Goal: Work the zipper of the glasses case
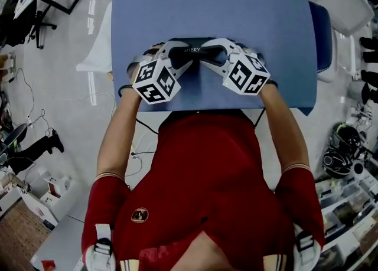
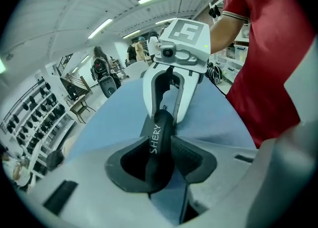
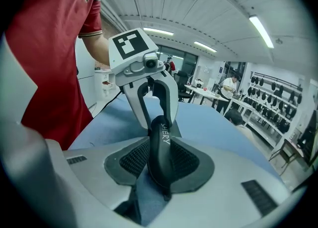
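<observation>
Down on the blue table, head view: your left gripper and right gripper meet at the black glasses case, 1 at each end. Left gripper view: jaws stand wide, case between them, leaning on 1 pad, a gap on the other side. Right gripper view: both pads touch the case's sides, so you've got a grip on it.
</observation>
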Available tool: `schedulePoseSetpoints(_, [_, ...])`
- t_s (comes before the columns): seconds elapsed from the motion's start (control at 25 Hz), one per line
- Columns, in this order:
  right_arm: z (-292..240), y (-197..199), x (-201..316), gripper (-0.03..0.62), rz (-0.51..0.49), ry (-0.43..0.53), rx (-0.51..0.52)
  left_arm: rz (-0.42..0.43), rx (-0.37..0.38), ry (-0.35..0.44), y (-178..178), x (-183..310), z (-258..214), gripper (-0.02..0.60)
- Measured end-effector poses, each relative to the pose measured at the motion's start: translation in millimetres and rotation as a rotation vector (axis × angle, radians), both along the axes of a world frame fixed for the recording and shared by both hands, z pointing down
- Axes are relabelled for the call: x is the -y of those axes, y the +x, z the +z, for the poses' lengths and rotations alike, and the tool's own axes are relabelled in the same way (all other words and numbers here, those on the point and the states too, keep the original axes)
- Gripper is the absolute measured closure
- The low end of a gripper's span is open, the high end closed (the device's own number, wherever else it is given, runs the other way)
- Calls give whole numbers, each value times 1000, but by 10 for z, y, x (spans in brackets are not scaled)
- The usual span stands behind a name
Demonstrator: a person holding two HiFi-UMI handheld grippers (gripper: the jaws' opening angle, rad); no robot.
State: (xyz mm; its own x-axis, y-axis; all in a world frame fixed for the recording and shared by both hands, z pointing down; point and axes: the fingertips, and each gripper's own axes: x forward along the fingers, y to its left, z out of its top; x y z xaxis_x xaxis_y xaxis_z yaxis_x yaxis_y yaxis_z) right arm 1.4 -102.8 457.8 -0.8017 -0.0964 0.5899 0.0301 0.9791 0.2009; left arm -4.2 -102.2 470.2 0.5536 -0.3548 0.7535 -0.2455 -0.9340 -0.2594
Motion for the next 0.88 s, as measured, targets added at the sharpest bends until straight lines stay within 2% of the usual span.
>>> schedulePoseSetpoints(0.24, [-110, 196, 183, 473, -54, -32, 40, -23, 5, 2, 11, 16, 6, 457])
schedulePoseSetpoints(0.52, [33, 653, 734, 490, -113, -7, -59, -69, -33, 22, 47, 96, -5, 457])
schedulePoseSetpoints(0.68, [186, 688, 838, 497, -238, 28, -125, -89, -48, 29, 59, 123, -5, 457])
schedulePoseSetpoints(0.88, [402, 603, 832, 496, -482, 99, -208, -70, -28, 10, 72, 122, 17, 458])
